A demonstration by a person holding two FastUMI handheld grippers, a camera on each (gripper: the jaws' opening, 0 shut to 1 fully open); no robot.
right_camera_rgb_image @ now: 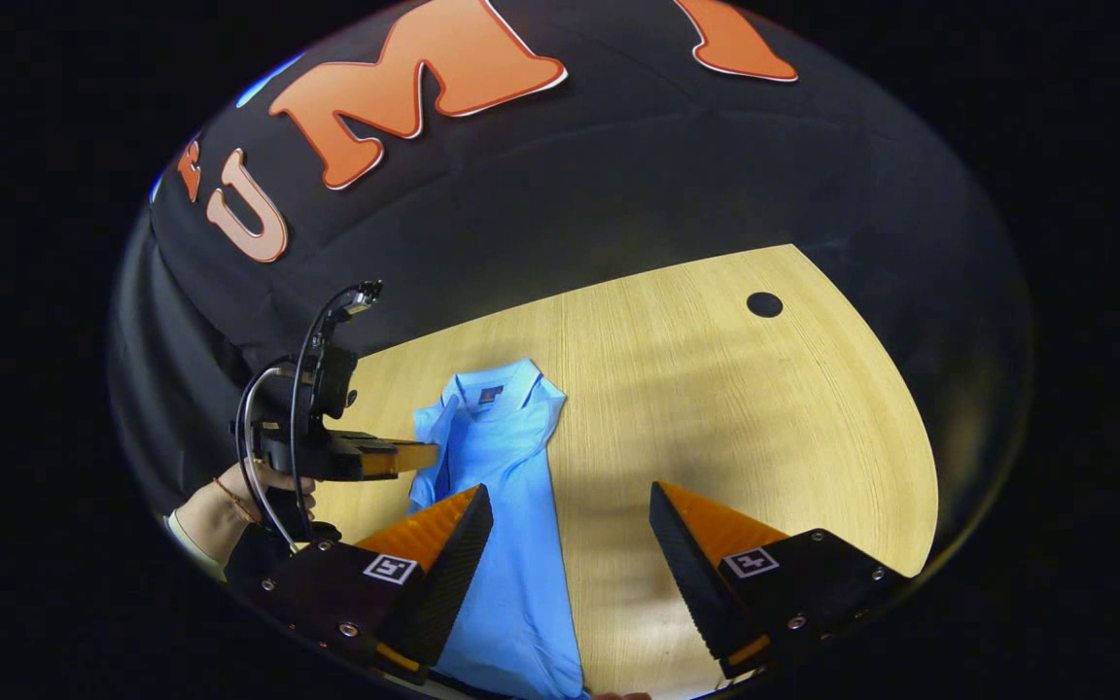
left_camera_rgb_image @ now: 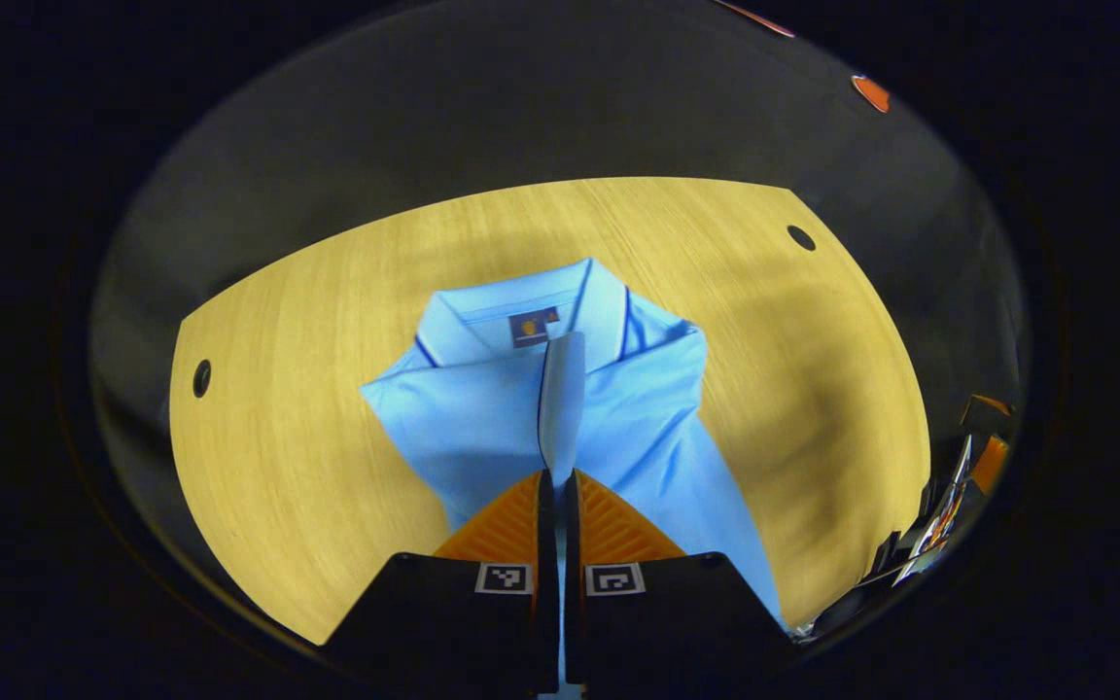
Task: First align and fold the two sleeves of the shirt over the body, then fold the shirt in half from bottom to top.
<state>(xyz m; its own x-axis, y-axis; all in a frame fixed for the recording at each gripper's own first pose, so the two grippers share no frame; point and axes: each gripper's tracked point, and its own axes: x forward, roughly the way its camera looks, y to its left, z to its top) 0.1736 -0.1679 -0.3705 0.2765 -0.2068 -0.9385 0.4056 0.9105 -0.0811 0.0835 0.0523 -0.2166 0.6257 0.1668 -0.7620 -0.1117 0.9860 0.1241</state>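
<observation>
In the left gripper view, the left gripper (left_camera_rgb_image: 557,476) is squeezed tight on a thin fold of the blue shirt (left_camera_rgb_image: 482,408). The pinched piece looks like a sleeve or side edge. It stands up in a narrow strip between the two fingers. The shirt lies on the yellow table (left_camera_rgb_image: 307,467) with its collar (left_camera_rgb_image: 531,311) at the far end. If the pinch is too thin, I think the cloth could slip out. Then the fold would flop down crooked. If the gripper pulls too hard, the whole shirt could slide on the smooth table.

In the right gripper view, the right gripper (right_camera_rgb_image: 570,510) is wide open and holds nothing. It hangs above the table (right_camera_rgb_image: 764,418), just beside the long side of the shirt (right_camera_rgb_image: 511,544). The other gripper (right_camera_rgb_image: 395,457) is at the shirt's far side, held by a hand (right_camera_rgb_image: 249,486). With nothing pressing the shirt down, it could bunch up.

There are no boxes, bins or bowls here.
</observation>
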